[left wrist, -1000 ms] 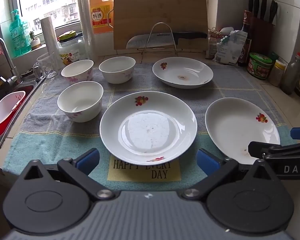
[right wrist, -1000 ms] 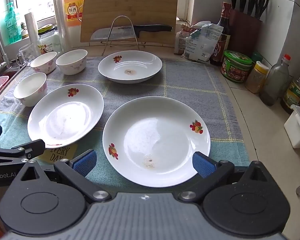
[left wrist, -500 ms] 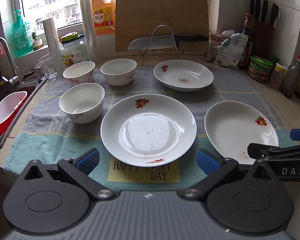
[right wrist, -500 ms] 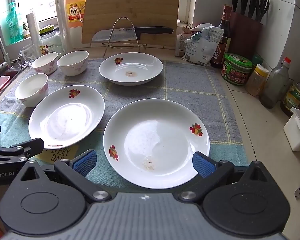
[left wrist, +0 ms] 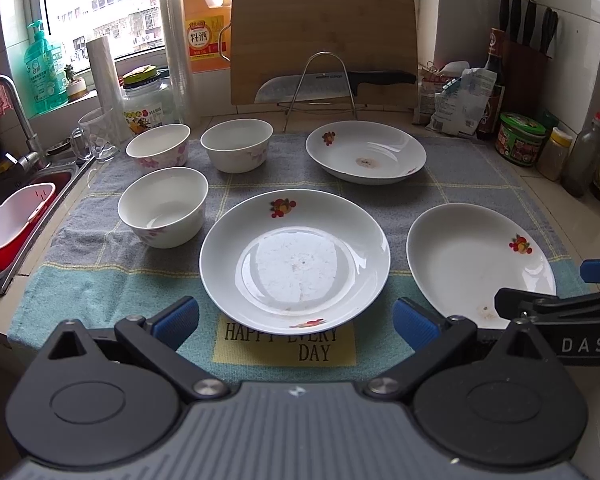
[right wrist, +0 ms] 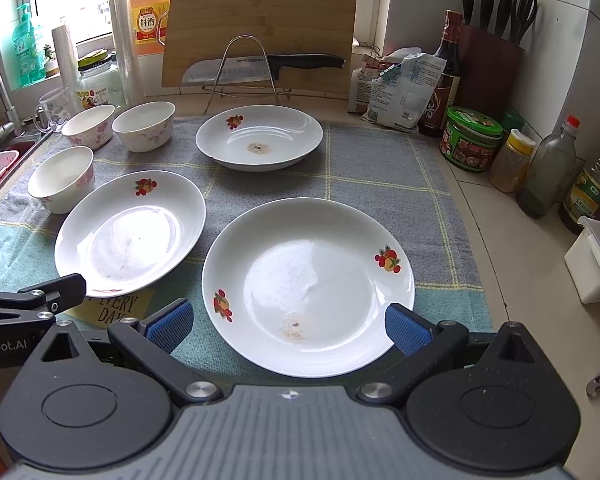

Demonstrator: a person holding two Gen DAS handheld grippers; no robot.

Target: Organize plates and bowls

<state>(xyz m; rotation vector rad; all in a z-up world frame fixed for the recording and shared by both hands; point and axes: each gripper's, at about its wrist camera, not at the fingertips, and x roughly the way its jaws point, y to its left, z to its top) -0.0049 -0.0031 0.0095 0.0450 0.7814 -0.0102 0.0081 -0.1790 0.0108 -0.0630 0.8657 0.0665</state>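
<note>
Between spread left tool (left wrist: 294, 322) fingers: centre plate (left wrist: 295, 260) on towel (left wrist: 80, 284). Right tool (right wrist: 287, 326), likewise spread, frames right plate (right wrist: 308, 284). Three bowls (left wrist: 163, 206) left; far plate (left wrist: 366, 151) behind. Right view alone shows white box (right wrist: 598, 266).

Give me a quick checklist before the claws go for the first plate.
1. Left claw open and empty: ok.
2. Right claw open and empty: ok.
3. Near plate sits between the right claw's fingers, rim free: ok.
4. Middle plate lines up ahead of the left claw: ok.
5. Plates clean enough to stack: not ok, brown spots show on the near plate and the far plate.
6. Three bowls upright and apart from the plates: ok.
</note>
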